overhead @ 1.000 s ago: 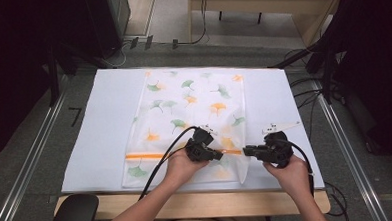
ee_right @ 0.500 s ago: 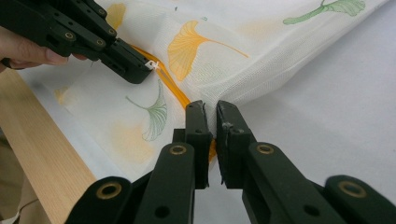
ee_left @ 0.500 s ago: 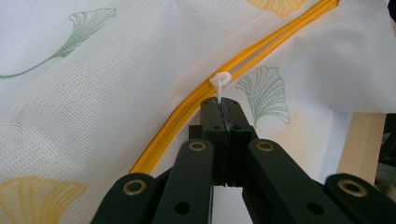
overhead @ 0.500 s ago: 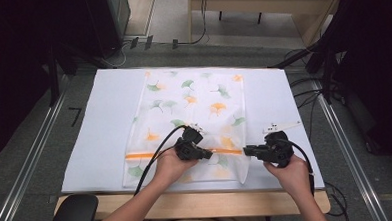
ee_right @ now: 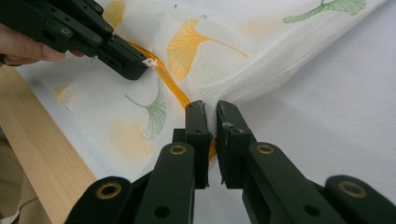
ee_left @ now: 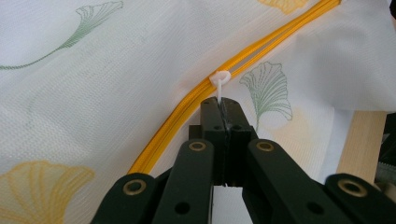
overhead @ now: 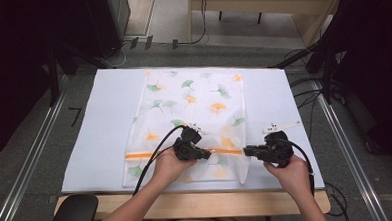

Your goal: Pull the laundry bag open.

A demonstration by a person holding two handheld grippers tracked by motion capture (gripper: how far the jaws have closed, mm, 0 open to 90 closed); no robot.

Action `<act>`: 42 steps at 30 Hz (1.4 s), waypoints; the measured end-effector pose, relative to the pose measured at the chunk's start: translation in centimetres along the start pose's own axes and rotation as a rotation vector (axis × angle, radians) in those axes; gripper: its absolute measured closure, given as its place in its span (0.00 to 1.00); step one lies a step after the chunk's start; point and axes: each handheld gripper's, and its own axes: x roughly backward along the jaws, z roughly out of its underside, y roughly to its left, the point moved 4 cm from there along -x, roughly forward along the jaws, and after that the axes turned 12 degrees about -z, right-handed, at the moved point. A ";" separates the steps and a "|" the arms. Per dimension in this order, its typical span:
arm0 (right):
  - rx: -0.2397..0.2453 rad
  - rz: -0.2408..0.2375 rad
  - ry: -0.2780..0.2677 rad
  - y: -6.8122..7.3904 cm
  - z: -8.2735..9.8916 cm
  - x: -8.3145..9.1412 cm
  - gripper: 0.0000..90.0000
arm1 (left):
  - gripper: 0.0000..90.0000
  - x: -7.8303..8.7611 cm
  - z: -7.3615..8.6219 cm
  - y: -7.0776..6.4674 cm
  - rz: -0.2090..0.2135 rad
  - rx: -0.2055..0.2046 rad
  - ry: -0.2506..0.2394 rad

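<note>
High view: fixed overhead, faced toward 12 o'clock, took in whole table [overhead: 105, 144] | left gripper view: very close, looked along own jaws at orange zipper [ee_left: 187, 105] | right gripper view: close, low, faced bag [ee_right: 243, 60] edge | shared: zipper and left gripper [ee_right: 140, 65], at 10 o'clock in right gripper view.

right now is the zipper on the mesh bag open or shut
Partly open: in the left gripper view the orange zipper is split beyond the white pull, joined behind it.

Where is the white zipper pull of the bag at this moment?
The white zipper pull sits on the orange zipper, clamped by the left gripper. In the high view it lies near the bag's front end, left of the right gripper.
</note>
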 end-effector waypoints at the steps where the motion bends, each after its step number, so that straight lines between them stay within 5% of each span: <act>1: -0.001 0.000 0.000 0.0 0.0 0.0 0.96 | 1.00 0.0 0.1 0.1 0.000 -0.001 0.004; 16: -0.004 -0.002 0.003 -0.2 0.0 0.0 0.96 | 1.00 2.1 1.2 2.4 -0.029 0.016 0.041; 26: -0.006 0.003 0.008 -0.2 0.1 0.0 0.96 | 1.00 2.3 1.4 2.6 -0.004 0.031 0.039; 33: -0.008 0.001 0.011 -0.3 0.1 0.0 0.96 | 1.00 2.2 1.4 2.6 -0.015 0.023 0.041; 36: -0.005 0.000 0.014 -0.3 0.1 0.0 0.96 | 1.00 2.3 1.4 2.4 -0.050 -0.010 0.048; 42: -0.007 0.001 0.013 -0.3 0.1 0.0 0.96 | 1.00 2.7 1.5 2.8 -0.040 0.008 0.041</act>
